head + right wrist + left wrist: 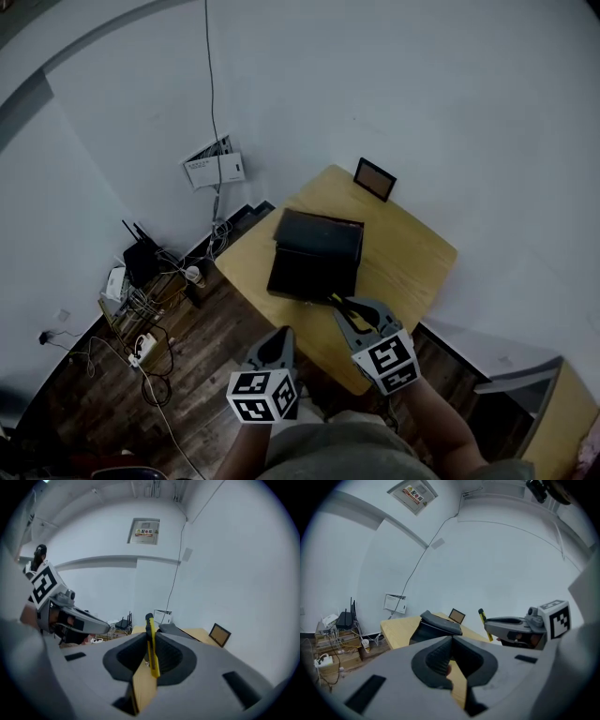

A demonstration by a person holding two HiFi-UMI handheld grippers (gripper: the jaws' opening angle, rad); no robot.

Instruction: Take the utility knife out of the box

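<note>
Utility knife (152, 647): clamped between right gripper (149, 638) jaws, clear of black box (315, 255), contents unseen; left gripper (451, 649) closed, empty.

Grey left tool (279, 339), grey right tool (361, 314), black-and-white marker cubes (264, 396), grey shirt (347, 455)

dim, flat, bluish light in all three views; shadows are weak and soft. fisheye bending curves the wall (422, 84) and blackens the corners. the right gripper (150, 648), close up, looks soft, perhaps out of focus.
</note>
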